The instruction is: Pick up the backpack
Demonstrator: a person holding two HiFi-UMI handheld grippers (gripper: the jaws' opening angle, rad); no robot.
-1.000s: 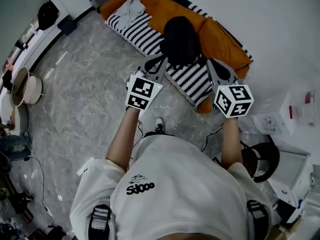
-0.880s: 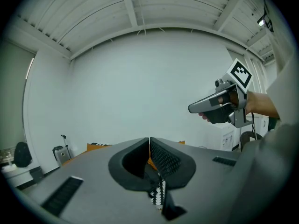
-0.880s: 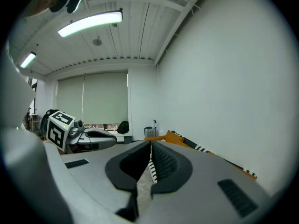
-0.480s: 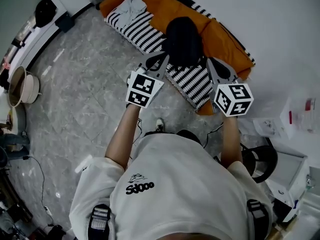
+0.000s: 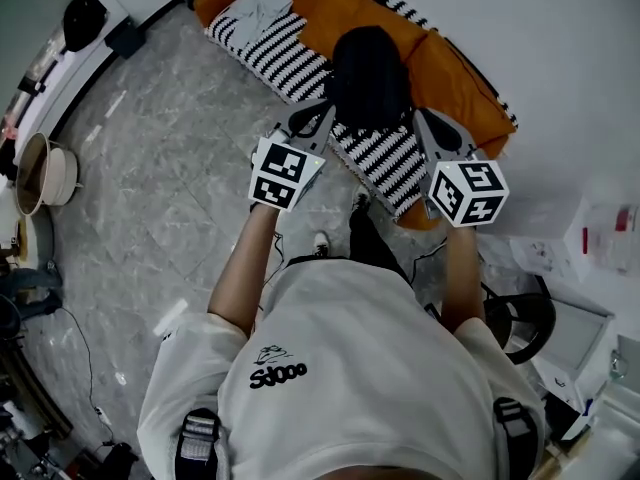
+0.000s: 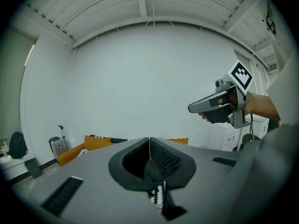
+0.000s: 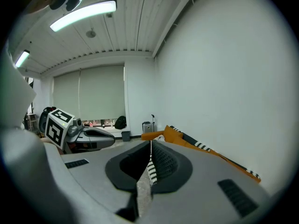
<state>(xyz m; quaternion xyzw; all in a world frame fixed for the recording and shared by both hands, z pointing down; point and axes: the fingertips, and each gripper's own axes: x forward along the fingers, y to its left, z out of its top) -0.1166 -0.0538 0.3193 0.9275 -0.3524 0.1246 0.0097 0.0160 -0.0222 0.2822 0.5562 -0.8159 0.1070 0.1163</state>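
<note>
The black backpack (image 5: 368,73) sits on a black-and-white striped mat (image 5: 285,56), about midway along it and toward its back edge, against the orange cushions (image 5: 455,86) that line the white wall (image 5: 560,58). The mat's front edge meets a grey stone-pattern floor (image 5: 170,188), which lies open to the left as far as a round basin (image 5: 42,173) at the room's left side. To the right of the mat, white boxes (image 5: 590,233) crowd the corner.

The only print that reads clearly is on the person's white shirt (image 5: 340,368), something like "SJOOO". Each gripper carries a cube of black-and-white square markers (image 5: 283,173).

Both forearms reach forward and slightly down. The left gripper (image 5: 312,123) points at the backpack's near left side and the right gripper (image 5: 432,128) at its near right, both over the mat's front edge. Whether either touches the backpack cannot be told. In both gripper views the jaws are closed pad on pad.
</note>
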